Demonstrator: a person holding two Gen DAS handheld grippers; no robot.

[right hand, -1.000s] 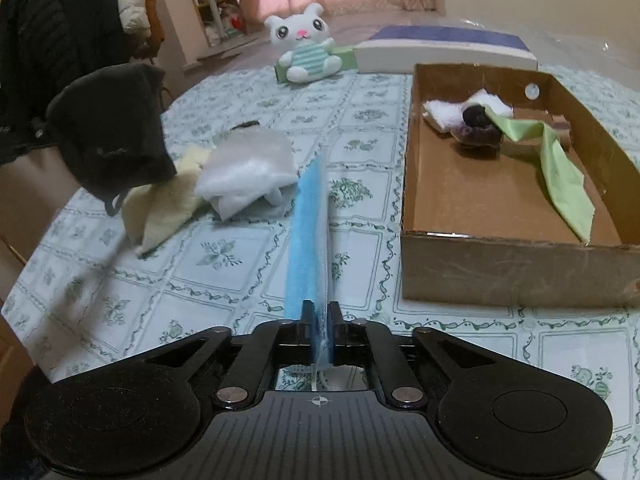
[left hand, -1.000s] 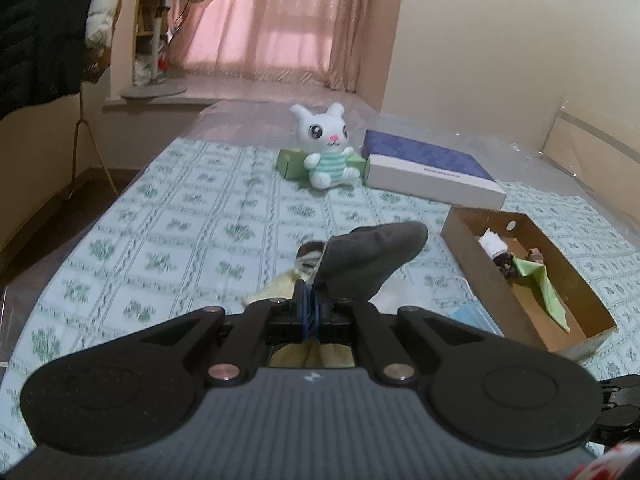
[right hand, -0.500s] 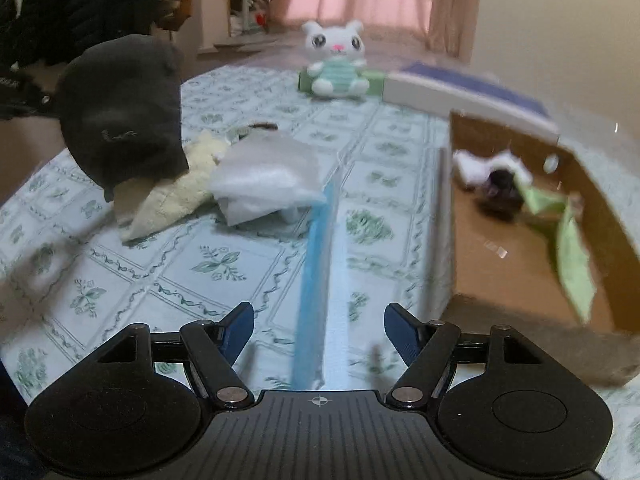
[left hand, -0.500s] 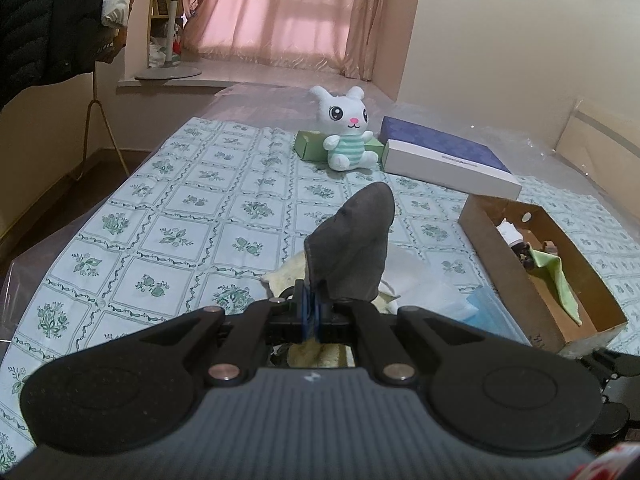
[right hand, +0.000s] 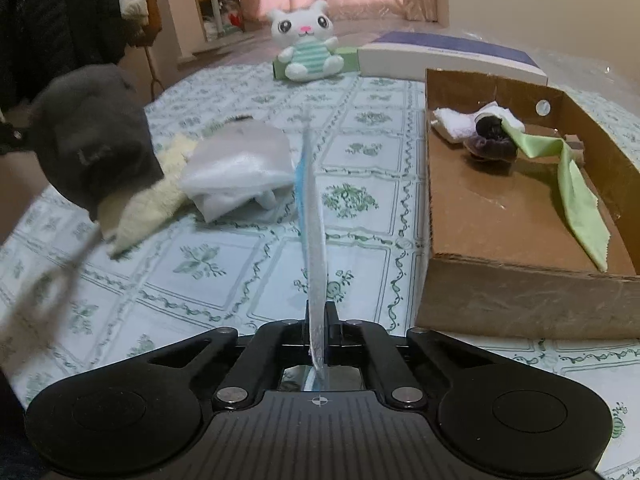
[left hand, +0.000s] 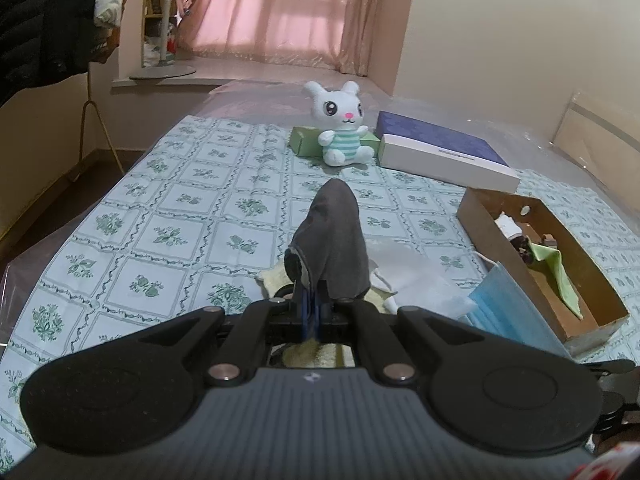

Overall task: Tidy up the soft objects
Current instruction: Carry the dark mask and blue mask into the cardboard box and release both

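Cardboard box [right hand: 500, 216] near the table's right edge holding white cloth [right hand: 460, 124], dark bundle [right hand: 492, 136], green cloth [right hand: 576, 188], left gripper [left hand: 312, 312] clenched on grey sock [left hand: 336, 240], right gripper [right hand: 318, 336] just clamped on blue mask [right hand: 312, 216].

My grey sock [left hand: 334, 240] covers most of the yellow cloth [left hand: 276, 280] in left view; only bits show. Blue mask [left hand: 508, 312] runs behind my left tong body, lower part hidden. In right view, sth blurry at lower left edge [right hand: 52, 284], can't tell what. Dark item in box [right hand: 490, 136] half under green cloth [right hand: 576, 188], can't ID. Jackets [right hand: 60, 12] cut off by frame.
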